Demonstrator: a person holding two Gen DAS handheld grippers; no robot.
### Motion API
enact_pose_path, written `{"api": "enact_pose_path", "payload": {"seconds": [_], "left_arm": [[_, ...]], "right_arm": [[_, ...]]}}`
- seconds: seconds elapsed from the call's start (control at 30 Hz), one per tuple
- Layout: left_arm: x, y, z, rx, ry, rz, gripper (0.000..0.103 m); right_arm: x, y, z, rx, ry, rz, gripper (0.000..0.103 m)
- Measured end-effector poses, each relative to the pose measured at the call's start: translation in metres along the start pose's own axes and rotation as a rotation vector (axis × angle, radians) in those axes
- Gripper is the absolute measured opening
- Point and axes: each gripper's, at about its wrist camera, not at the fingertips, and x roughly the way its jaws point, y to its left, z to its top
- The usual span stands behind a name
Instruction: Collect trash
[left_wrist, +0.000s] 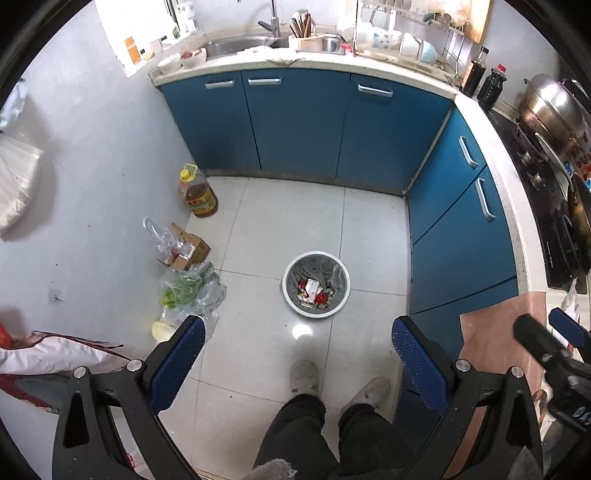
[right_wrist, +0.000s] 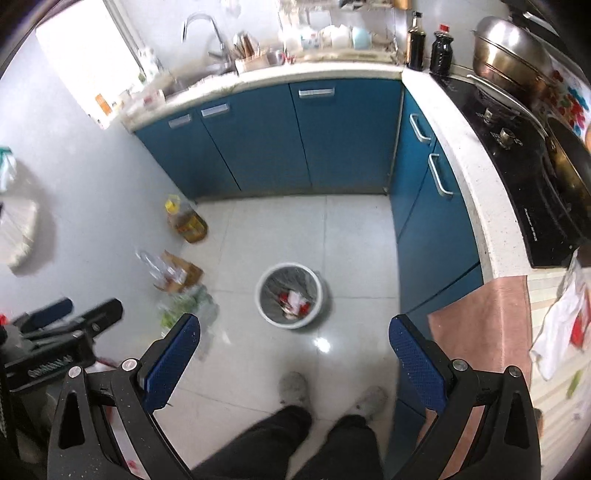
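Note:
A round white trash bin (left_wrist: 316, 284) with a grey liner stands on the tiled floor and holds red and white wrappers; it also shows in the right wrist view (right_wrist: 289, 295). My left gripper (left_wrist: 298, 341) is open and empty, held high above the floor short of the bin. My right gripper (right_wrist: 294, 338) is open and empty at a similar height. The right gripper also shows at the right edge of the left wrist view (left_wrist: 546, 334). White and red crumpled trash (right_wrist: 565, 328) lies on the counter at the right.
Blue cabinets (left_wrist: 295, 125) line the far and right sides. An oil jug (left_wrist: 197, 192), a cardboard box (left_wrist: 186, 247) and plastic bags of greens (left_wrist: 192, 288) sit along the left wall. The person's feet (left_wrist: 332, 384) stand below. A stove with a pot (right_wrist: 517, 66) is at the right.

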Motion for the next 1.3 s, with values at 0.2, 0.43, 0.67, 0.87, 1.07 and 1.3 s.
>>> {"api": "enact_pose_path", "payload": {"seconds": [0.2, 0.43, 0.67, 0.87, 1.07, 1.3], "left_arm": [[-0.027, -0.058, 0.02, 0.097, -0.109, 0.023, 0.103], [-0.039, -0.191, 0.04, 0.288, -0.138, -0.067, 0.103], [-0.017, -0.384, 0.01, 0.582, 0.03, -0.239, 0.103], [0.042, -0.517, -0.041, 0.731, 0.309, -0.366, 0.103], [0.094, -0.592, -0.091, 0.819, 0.438, -0.36, 0.102], [0.094, -0.591, -0.092, 0.824, 0.391, -0.341, 0.002]], "right_arm": [[-0.04, -0.073, -0.003, 0.245, -0.086, 0.056, 0.103], [-0.094, -0.214, -0.04, 0.534, -0.165, -0.087, 0.103], [-0.121, -0.372, -0.114, 0.827, -0.144, -0.318, 0.103], [-0.109, -0.473, -0.167, 0.963, -0.082, -0.399, 0.091], [-0.088, -0.521, -0.195, 1.004, -0.04, -0.387, 0.085], [-0.054, -0.542, -0.197, 0.982, 0.017, -0.36, 0.078]]}}
